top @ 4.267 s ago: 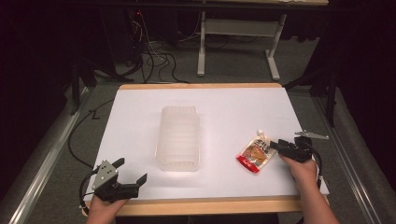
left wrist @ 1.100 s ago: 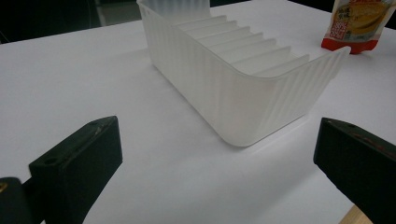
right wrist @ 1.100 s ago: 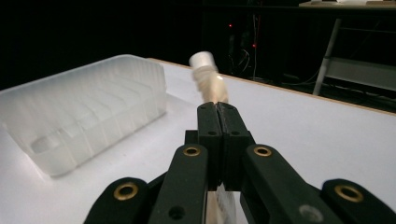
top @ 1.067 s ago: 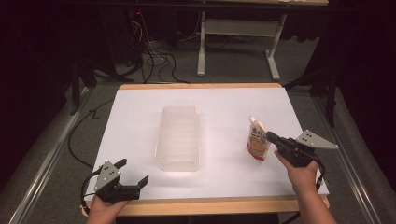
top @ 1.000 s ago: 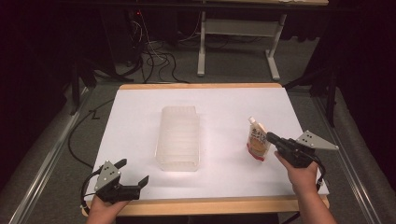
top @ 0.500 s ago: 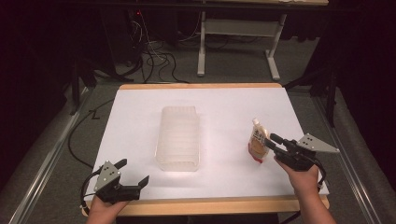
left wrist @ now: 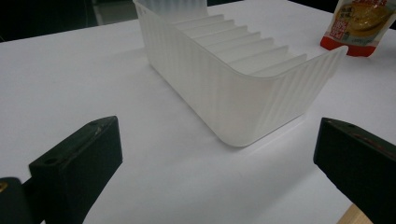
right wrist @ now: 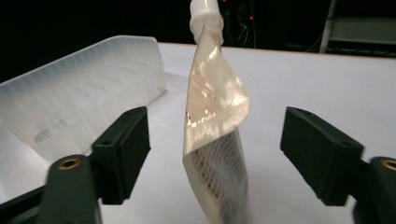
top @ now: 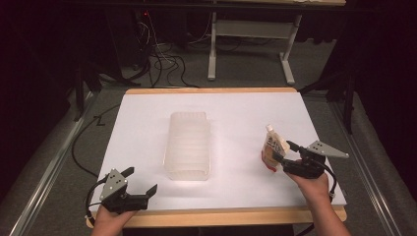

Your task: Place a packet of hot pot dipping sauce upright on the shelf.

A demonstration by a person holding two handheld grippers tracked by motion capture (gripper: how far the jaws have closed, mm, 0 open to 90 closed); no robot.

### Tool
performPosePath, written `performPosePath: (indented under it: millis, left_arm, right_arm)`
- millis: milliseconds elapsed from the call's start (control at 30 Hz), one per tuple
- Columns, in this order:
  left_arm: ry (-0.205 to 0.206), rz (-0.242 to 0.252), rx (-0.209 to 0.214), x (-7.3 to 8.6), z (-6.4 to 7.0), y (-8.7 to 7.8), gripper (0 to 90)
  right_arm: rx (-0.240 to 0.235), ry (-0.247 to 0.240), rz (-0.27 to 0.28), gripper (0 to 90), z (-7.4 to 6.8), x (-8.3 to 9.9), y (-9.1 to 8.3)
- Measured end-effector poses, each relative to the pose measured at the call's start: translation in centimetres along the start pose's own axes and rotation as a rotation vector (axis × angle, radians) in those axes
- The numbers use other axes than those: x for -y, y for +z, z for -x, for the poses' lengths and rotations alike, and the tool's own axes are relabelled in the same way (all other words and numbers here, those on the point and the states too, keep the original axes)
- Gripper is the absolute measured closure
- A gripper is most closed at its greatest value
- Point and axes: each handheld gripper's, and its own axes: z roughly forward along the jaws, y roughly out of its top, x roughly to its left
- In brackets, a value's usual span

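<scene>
Pouch [top: 274, 149], glossy orange, white-capped, upright between wide-open right gripper [top: 283, 152]; left gripper [top: 142, 182] agape, empty.

Standing upright at the right of the desk [top: 236, 108]: a spouted orange pouch [top: 273, 149], white cap on top; well left of it, lengthwise at centre, a translucent ribbed bin [top: 188, 145]

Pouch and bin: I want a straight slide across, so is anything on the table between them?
Nothing visible does. Bare white table lies between the upright pouch and the clear bin; the right gripper, jaws open, flanks the pouch.
</scene>
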Motion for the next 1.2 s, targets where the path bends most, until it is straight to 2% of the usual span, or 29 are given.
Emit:
performPosePath:
  millis: [100, 133, 167, 200, 267, 367, 400, 433, 533, 633, 800, 900, 967, 1000, 1200]
  left_arm:
    - [-0.002, 0.004, 0.000, 0.0, 0.0, 0.0, 1.6]
    - [-0.004, 0.006, -0.001, 0.0, 0.0, 0.0, 1.7]
    - [-0.002, 0.003, 0.001, 0.0, 0.0, 0.0, 1.7]
    - [-0.003, -0.002, 0.002, 0.1, 0.1, 0.1, 1.7]
    - [-0.003, -0.002, 0.003, 0.1, 0.0, 0.1, 1.6]
    - [-0.002, 0.000, 0.002, 0.0, 0.0, 0.2, 1.7]
    - [0.000, -0.007, 0.002, 0.1, 0.0, 0.3, 1.7]
    - [0.000, -0.007, 0.002, 0.1, 0.0, 0.3, 1.7]
    - [-0.004, -0.007, 0.001, 0.1, 0.0, 0.3, 1.7]
    - [-0.002, -0.008, -0.002, 0.1, 0.1, 0.3, 1.8]
    - [-0.009, -0.001, -0.009, 0.1, -0.1, 0.1, 2.0]
    - [-0.015, -0.003, -0.012, 0.2, -0.1, 0.1, 2.0]
    - [-0.013, 0.003, -0.012, 0.1, 0.0, 0.0, 2.0]
    - [-0.014, 0.008, -0.016, 0.1, 0.0, 0.0, 2.0]
    - [-0.027, 0.028, -0.018, 0.0, -0.1, -0.2, 2.0]
  right_arm:
    - [-0.028, 0.020, 0.002, 39.9, -0.1, 0.2, 0.3]
    - [-0.030, 0.001, 0.004, 46.9, -0.4, 0.2, 0.4]
    - [-0.030, 0.001, 0.004, 46.9, -0.4, 0.2, 0.4]
    - [-0.023, -0.020, 0.022, 53.5, -0.8, 0.1, 0.1]
    - [-0.017, -0.019, 0.030, 55.3, -0.9, 0.1, 0.0]
    - [-0.013, -0.046, 0.049, 64.3, -1.1, 0.0, -0.4]
    - [-0.004, -0.057, 0.055, 70.2, -1.1, -0.1, -0.7]
    - [-0.004, -0.057, 0.055, 70.2, -1.1, -0.1, -0.7]
    - [0.009, -0.067, 0.088, 78.8, -0.9, -0.3, -1.3]
    - [0.022, -0.079, 0.091, 85.4, -0.8, -0.4, -1.6]
    - [0.051, -0.106, 0.090, 89.5, -0.5, -0.6, -1.9]
    - [0.052, -0.100, 0.085, 90.0, -0.3, -0.7, -2.0]
    - [0.049, -0.108, 0.082, 90.0, -0.3, -0.7, -2.0]
    - [0.049, -0.131, 0.067, 90.0, -0.4, -0.9, -2.0]
    - [0.060, -0.149, 0.053, 90.0, 0.0, -1.2, -2.0]
